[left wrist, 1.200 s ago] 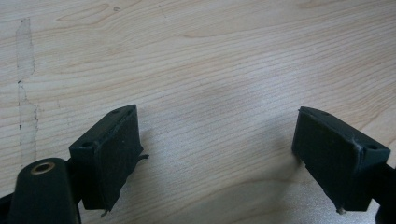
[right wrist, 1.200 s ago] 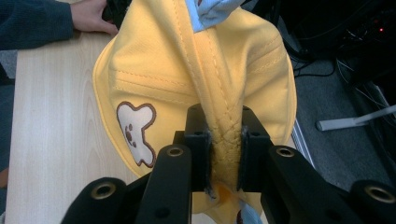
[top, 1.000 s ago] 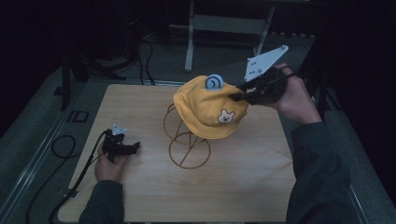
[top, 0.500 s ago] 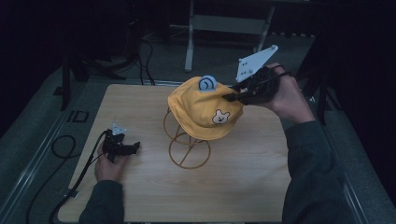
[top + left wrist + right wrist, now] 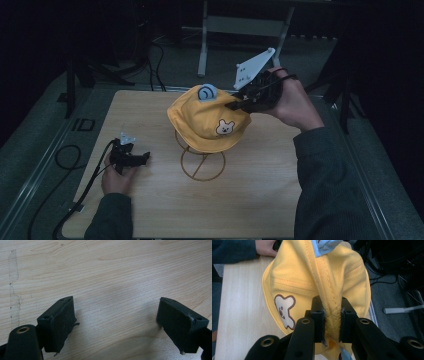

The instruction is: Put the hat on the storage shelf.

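— One wire stand [image 5: 202, 162] sits mid-bench [image 5: 260, 200] under the cap [image 5: 207, 117]. Anything else around?

— Just cables on the floor. The left tongs [image 5: 145, 156] rest wide apart on the bench, well clear.

— The right tongs [image 5: 235, 105]?

— Clamped on the cap's edge. Since a second ago the cap has shifted left over the stand.

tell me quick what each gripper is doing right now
Left gripper: open, nothing held, resting over the wooden table.
Right gripper: shut on a fold of the yellow bear hat.
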The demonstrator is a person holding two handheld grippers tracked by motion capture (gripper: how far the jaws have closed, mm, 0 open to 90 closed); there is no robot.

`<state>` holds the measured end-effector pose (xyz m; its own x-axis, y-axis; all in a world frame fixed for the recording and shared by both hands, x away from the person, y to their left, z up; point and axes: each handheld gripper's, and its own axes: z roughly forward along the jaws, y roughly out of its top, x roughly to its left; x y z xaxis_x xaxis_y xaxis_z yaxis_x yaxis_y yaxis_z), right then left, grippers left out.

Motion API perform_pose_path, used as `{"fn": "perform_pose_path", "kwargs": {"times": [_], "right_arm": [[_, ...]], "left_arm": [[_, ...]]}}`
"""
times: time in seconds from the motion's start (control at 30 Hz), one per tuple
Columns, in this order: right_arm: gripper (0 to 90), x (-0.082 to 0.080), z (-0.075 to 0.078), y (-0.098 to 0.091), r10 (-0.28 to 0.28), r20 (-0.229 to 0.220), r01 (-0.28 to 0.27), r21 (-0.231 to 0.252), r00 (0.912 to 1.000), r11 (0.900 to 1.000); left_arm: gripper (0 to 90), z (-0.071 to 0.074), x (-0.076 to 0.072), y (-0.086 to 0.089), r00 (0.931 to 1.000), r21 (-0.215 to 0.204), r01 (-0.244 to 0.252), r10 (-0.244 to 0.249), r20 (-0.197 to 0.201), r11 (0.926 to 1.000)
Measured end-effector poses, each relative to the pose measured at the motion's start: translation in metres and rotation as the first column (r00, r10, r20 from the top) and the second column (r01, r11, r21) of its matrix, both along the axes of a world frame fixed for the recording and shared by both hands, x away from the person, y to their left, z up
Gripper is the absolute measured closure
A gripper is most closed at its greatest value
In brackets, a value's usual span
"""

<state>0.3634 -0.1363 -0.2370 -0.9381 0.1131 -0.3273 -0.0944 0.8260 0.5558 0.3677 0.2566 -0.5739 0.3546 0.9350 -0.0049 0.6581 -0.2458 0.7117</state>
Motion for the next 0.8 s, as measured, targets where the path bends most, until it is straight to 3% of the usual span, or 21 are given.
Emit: {"fn": "perform_pose_path", "kwargs": {"times": [0.4,0.8], "right_arm": [[77.7,0.007,-0.008,0.023,0.003,-0.007,-0.003,-0.041,1.0000,0.9991],[76.7,0.016,-0.029,0.051,-0.006,-0.025,0.003,-0.103,0.9997,0.9946]], "left_arm": [[15.2,0.000,0.000,0.000,1.0000,0.000,0.000,0.000,0.000,1.0000],[15.2,0.000,0.000,0.000,1.0000,0.000,0.000,0.000,0.000,1.0000]]}}
